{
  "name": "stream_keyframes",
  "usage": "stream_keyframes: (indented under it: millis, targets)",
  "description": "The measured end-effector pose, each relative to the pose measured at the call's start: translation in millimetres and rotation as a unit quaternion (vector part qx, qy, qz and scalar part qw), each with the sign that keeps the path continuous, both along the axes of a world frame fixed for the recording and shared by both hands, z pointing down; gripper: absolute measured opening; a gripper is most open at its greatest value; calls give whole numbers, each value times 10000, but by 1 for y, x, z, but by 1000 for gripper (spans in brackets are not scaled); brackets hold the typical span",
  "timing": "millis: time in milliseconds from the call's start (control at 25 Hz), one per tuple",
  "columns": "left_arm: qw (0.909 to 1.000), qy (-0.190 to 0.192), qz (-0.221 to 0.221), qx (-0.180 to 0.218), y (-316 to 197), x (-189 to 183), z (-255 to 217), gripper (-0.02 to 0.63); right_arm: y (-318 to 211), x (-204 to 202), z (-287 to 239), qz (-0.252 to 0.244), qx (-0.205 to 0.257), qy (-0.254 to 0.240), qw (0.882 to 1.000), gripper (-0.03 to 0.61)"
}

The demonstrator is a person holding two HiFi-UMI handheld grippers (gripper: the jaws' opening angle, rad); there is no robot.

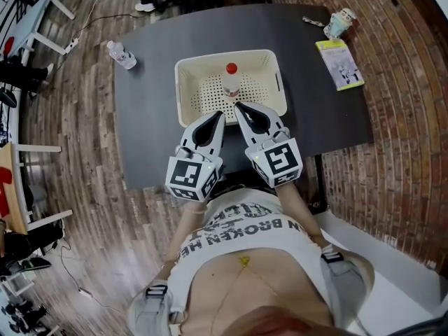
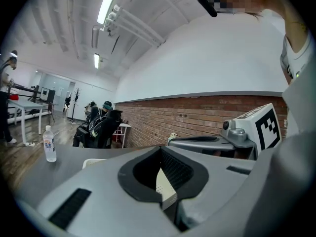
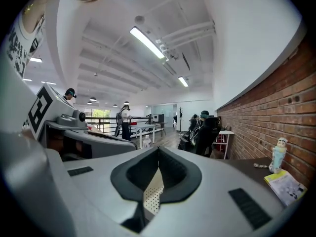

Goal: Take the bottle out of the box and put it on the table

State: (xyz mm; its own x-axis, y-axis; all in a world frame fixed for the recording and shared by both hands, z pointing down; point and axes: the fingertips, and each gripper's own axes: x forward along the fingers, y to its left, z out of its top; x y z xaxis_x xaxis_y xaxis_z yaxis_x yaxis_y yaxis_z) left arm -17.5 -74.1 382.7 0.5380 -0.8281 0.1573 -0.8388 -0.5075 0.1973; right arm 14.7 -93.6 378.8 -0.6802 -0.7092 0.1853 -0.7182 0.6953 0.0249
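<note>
A clear bottle with a red cap (image 1: 232, 79) stands upright in the white perforated box (image 1: 269, 65) at the middle of the dark table (image 1: 161, 117). Both grippers hover side by side over the box's near rim, pointing at the bottle. My left gripper (image 1: 220, 115) is shut and holds nothing; its tips sit just short of the bottle, to its left. My right gripper (image 1: 237, 106) is shut too, its tips close under the bottle's base. In the gripper views the shut jaws hide the bottle; only the box (image 2: 165, 184) (image 3: 152, 191) shows through their gaps.
A second clear bottle (image 1: 121, 54) (image 2: 49, 143) stands at the table's far left corner. A yellow booklet (image 1: 339, 63) (image 3: 285, 184) and a small figurine (image 1: 340, 22) (image 3: 279, 154) lie at the far right by the brick wall. People sit beyond the table.
</note>
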Motion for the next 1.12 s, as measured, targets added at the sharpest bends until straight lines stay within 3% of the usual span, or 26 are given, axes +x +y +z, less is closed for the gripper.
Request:
stream_keyframes:
  millis: [680, 1120]
  targets:
    - [9996, -171, -211, -107, -43, 48, 10, 8, -41, 46, 14, -242, -146, -79, 9996, 8]
    - [9994, -201, -153, -225, -56, 55, 19, 8, -57, 59, 24, -133, -244, -89, 9996, 8]
